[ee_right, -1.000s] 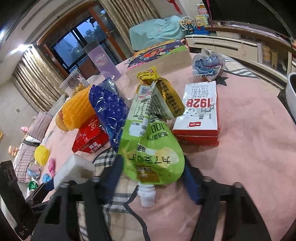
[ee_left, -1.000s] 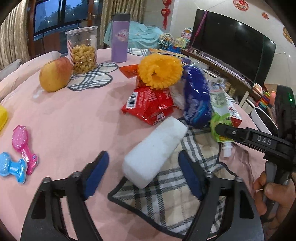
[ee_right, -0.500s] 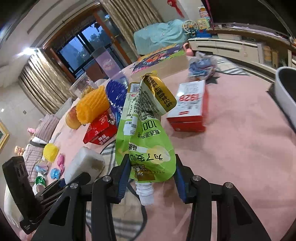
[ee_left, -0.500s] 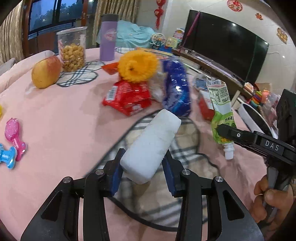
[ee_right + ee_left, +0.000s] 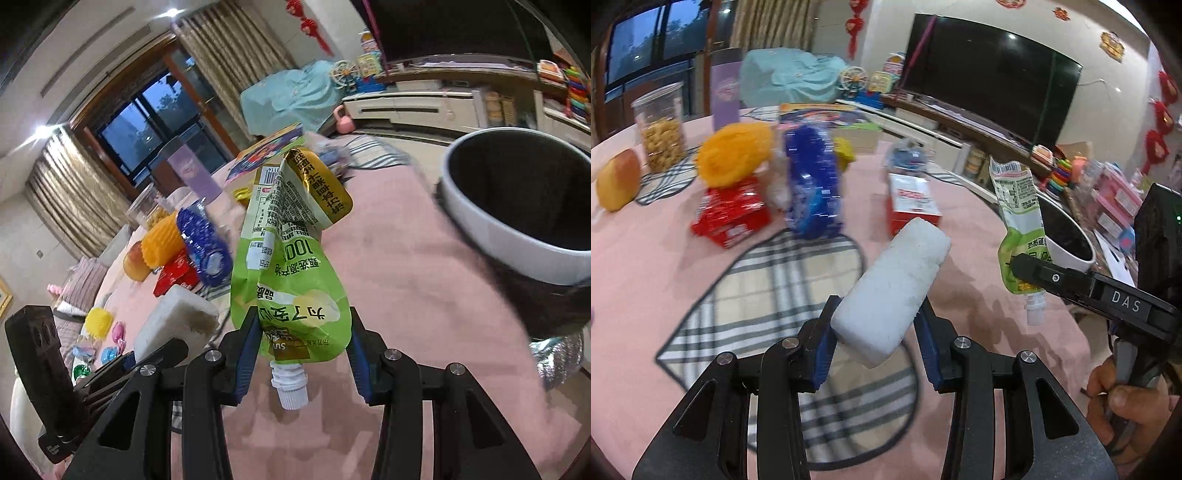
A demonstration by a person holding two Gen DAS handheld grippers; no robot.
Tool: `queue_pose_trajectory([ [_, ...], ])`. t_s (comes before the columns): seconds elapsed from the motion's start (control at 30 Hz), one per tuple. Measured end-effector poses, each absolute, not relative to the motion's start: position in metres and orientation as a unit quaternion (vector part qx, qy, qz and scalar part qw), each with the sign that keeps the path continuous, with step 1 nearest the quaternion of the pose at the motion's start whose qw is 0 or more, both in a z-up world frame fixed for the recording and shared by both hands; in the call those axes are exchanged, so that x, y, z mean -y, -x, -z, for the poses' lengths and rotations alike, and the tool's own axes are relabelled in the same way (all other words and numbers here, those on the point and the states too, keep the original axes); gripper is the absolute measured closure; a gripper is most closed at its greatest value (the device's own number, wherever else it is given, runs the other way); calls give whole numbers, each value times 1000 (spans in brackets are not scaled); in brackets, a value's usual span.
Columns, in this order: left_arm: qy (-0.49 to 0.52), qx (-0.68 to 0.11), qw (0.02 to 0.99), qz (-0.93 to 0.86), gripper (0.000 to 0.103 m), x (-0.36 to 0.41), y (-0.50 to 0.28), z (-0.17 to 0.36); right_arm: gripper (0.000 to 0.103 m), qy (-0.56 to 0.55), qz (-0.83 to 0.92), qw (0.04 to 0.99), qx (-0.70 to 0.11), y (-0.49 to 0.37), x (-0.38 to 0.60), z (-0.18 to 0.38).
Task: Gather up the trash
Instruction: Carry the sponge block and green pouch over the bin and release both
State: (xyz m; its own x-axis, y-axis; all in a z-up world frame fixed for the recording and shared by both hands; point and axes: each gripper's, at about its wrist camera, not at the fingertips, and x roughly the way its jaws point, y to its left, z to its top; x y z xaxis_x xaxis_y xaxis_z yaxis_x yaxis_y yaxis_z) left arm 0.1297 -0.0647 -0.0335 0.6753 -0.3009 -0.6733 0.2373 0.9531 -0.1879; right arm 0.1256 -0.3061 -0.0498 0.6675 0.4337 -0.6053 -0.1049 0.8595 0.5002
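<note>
My left gripper (image 5: 875,341) is shut on a white foam block (image 5: 892,291), which it holds lifted above the pink table and the checked mat (image 5: 768,295). The block (image 5: 173,325) also shows at the lower left of the right wrist view. My right gripper (image 5: 303,350) is shut on a green drink pouch (image 5: 291,280) with its white spout pointing down. In the left wrist view that pouch (image 5: 1021,225) hangs at the right, off the table. A white bin with a dark inside (image 5: 517,236) stands just right of the pouch, beyond the table's edge.
On the table lie a red wrapper (image 5: 731,218), a blue packet (image 5: 812,184), a yellow spiky toy (image 5: 735,153), a red-and-white carton (image 5: 912,203), an apple (image 5: 617,181), a snack jar (image 5: 661,129) and a purple cup (image 5: 726,92). A hand (image 5: 1126,398) holds the right gripper's handle.
Both grippers closed on their things and lifted them: the left took the foam block off the mat, the right took the pouch. Both have swung right, toward the bin.
</note>
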Motion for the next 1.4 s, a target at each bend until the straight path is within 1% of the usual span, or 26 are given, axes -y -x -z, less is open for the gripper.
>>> queue_pose_trajectory([
  [0.93, -19, -360, 899, 248, 64, 210, -160, 3, 58, -251, -51, 903, -345, -112, 422, 37],
  [1.4, -41, -360, 894, 263, 64, 258, -187, -2, 58, -256, -24, 903, -343, -128, 464, 32],
])
